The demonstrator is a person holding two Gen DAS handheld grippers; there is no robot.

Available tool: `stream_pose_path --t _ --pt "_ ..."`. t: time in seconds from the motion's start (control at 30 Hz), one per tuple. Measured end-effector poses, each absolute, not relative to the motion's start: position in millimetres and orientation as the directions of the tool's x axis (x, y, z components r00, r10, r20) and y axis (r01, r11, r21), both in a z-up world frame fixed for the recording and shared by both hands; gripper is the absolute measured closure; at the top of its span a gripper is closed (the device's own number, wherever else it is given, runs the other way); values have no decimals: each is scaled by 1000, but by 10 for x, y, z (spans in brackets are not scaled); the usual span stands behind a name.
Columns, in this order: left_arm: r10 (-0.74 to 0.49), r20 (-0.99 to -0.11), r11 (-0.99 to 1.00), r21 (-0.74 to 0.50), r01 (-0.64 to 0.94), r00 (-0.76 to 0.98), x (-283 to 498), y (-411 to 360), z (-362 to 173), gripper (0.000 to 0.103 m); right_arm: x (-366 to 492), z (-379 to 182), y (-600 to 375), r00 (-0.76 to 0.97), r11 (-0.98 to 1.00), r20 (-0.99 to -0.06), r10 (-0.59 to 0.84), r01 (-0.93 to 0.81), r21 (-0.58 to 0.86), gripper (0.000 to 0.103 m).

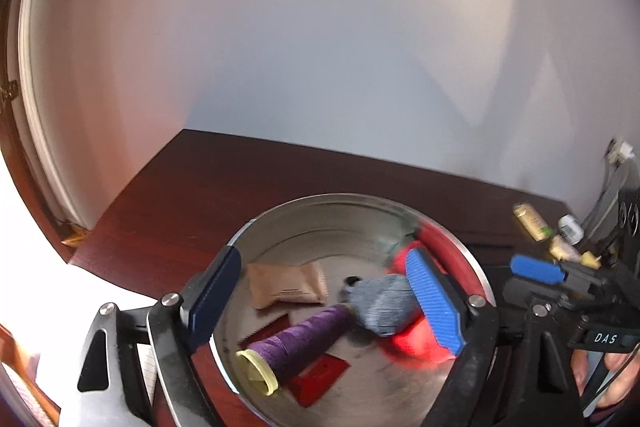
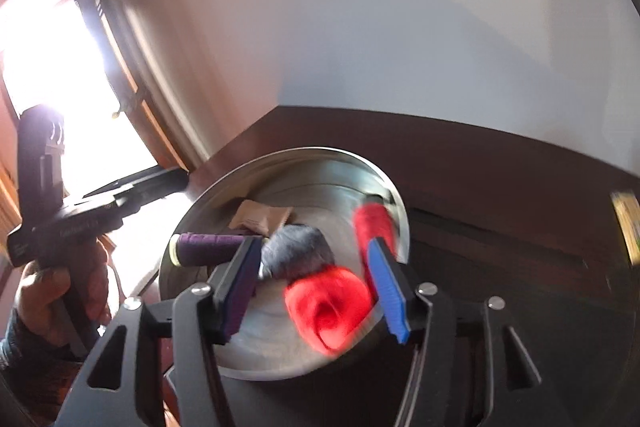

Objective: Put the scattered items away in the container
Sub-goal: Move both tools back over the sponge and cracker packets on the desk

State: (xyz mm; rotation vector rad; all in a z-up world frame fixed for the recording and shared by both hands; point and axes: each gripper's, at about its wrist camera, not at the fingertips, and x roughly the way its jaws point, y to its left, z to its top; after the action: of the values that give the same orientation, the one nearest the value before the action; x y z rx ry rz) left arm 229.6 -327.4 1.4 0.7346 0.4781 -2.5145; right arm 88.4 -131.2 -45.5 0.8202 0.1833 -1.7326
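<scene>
Counter [image 1: 168, 195] of dark reddish wood, set against a pale wall, carries a round, shallow steel container [image 1: 320, 215]. Both claws hang over that container, fingers spread and nothing between them: the left claw [image 1: 324, 299] frames the bowl from my left wrist view, and the right claw [image 2: 316, 279] does the same from the right wrist view.

Inside the container lie a bright red ball of yarn [image 2: 330, 301], blurred and nearest the right claw, a grey ball of yarn [image 2: 298, 251], a second red spool [image 2: 374, 223] against the far wall, a purple thread spool with a yellow core [image 1: 296, 341], a tan paper packet [image 1: 286, 285] and a flat red card [image 1: 320, 373] under the spool.

Outside it, at the counter's far right, sit several small spools [image 1: 554, 231]: a gold one, a white one and two cream ones. These remain to be gathered.

I judge the main risk to be the blurred red ball, which may be rolling. It lies close to the low rim and could spill out if a finger nudges it. Reaching for the outlying spools could also knock them off the counter's edge.
</scene>
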Motion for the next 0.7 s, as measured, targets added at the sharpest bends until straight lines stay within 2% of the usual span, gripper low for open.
stream_pose_path --t 0.27,0.33,0.47,0.6,0.7 --pt "-188 -551 -915 -202 348 -813 1917 -2612 215 17 729 -526 -26 -239 -484 -562 -792 807 339 44" --pt "-135 -563 -940 -187 285 -816 1697 -2387 211 17 646 -561 290 -286 -536 -558 -779 766 356 40" --pt "-16 -595 -974 -171 146 -803 1239 -1860 158 17 481 -631 921 -375 -630 -555 -743 673 388 40" --pt "121 -629 -973 -227 32 -768 780 -1378 49 17 340 -713 1490 -449 -700 -552 -702 577 421 38" --pt "220 -654 -946 -324 4 -724 345 -1084 -16 17 270 -773 1842 -490 -735 -553 -674 519 436 38"
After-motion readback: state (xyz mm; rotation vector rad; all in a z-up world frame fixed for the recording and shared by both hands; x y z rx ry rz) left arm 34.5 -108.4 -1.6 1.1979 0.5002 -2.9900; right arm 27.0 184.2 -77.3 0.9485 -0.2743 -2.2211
